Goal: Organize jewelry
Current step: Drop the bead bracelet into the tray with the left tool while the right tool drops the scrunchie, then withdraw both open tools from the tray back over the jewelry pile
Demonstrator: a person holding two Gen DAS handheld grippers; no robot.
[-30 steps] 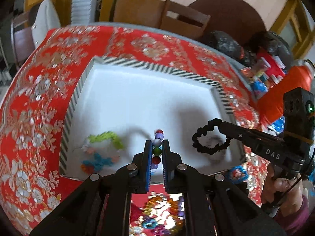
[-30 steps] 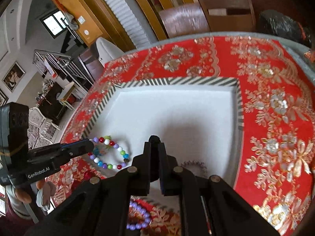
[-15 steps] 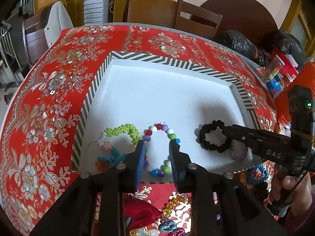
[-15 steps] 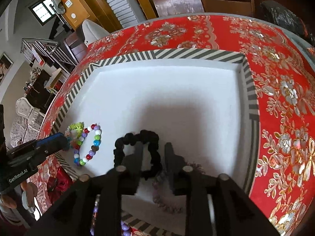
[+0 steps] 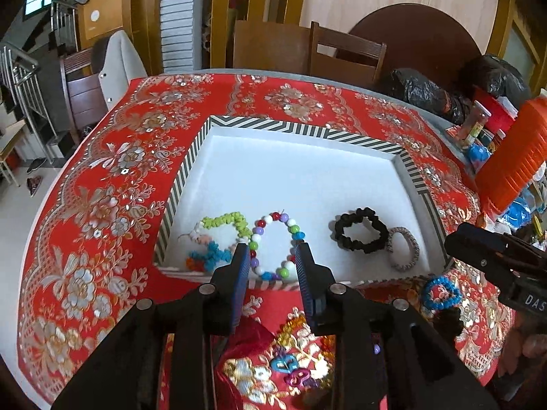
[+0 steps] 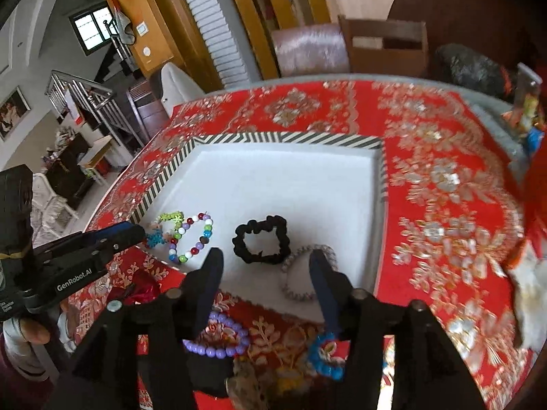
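Lying in the tray [image 6: 382,174], black scrunchie [image 6: 261,242] sits just beyond the empty, just-opened right claw [image 6: 265,266]

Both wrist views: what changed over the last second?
The left tongs let go of the multicoloured round-bead bracelet, the right tongs the black ruffled fabric scrunchie. Both now lie in the white tray with striped rim. Both sets of jaws have just been opening, with nothing between them, and drew back toward the near rim. The green-and-blue flower-bead bracelet and the grey braided band stayed put.
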